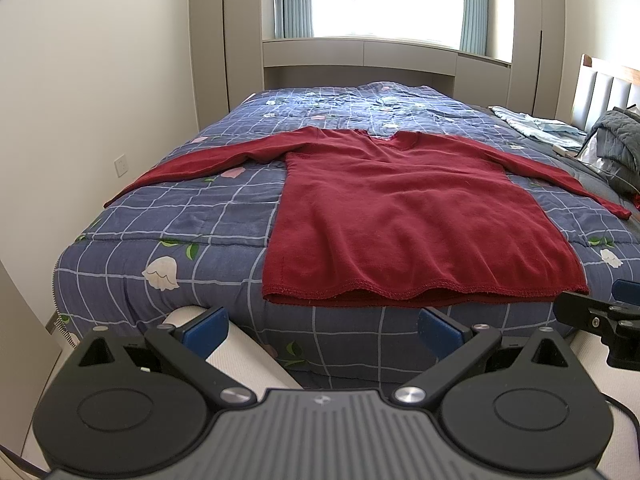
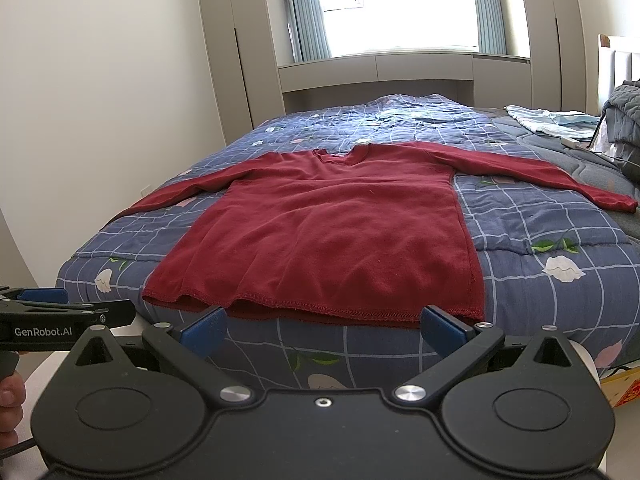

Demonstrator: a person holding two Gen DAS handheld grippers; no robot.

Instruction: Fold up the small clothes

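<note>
A dark red long-sleeved sweater (image 1: 404, 216) lies flat on the bed, hem at the near edge, both sleeves spread out to the sides. It also shows in the right wrist view (image 2: 332, 236). My left gripper (image 1: 322, 330) is open and empty, just short of the hem near its left part. My right gripper (image 2: 322, 328) is open and empty, just short of the hem near its right corner. The right gripper shows at the right edge of the left wrist view (image 1: 600, 312); the left gripper shows at the left edge of the right wrist view (image 2: 64, 312).
The bed has a blue checked quilt (image 1: 168, 220) with flower prints. Light blue cloth (image 1: 536, 124) and a grey bundle (image 1: 620, 140) lie at the far right by the headboard. A white wall is on the left, cabinets and a window behind.
</note>
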